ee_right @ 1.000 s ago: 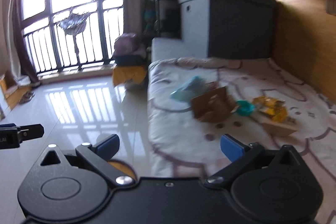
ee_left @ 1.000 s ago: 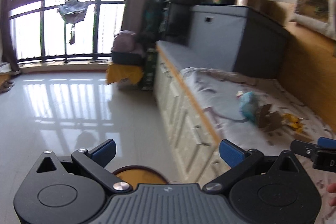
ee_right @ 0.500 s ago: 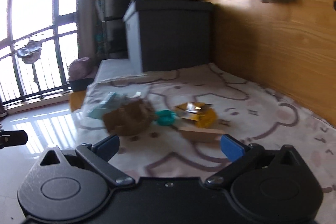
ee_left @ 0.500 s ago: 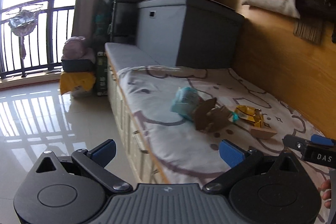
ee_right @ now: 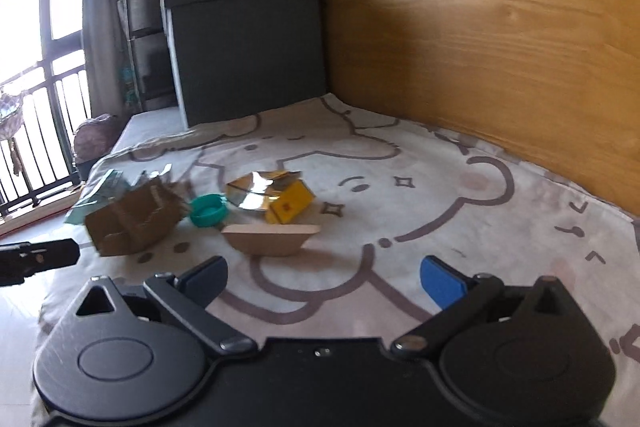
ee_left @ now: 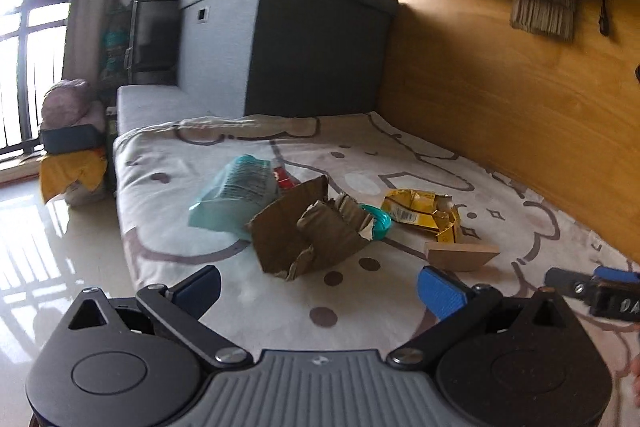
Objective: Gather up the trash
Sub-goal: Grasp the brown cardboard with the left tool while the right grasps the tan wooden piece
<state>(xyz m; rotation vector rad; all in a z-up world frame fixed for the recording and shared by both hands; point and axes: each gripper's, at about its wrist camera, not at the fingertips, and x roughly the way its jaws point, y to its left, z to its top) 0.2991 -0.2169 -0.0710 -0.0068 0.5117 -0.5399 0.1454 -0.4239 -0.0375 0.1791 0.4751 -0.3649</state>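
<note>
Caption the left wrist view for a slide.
Open left gripper faces torn cardboard, teal pouch and yellow wrapper on a patterned blanket.

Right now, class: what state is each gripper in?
Left gripper: open, holding nothing.
Right gripper: open, holding nothing.

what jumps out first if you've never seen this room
A small heap of trash on the bear-print blanket: torn cardboard in the middle, a teal pouch to its left, a yellow wrapper to its right. Both grippers, left and right, hover open in front of it.
</note>
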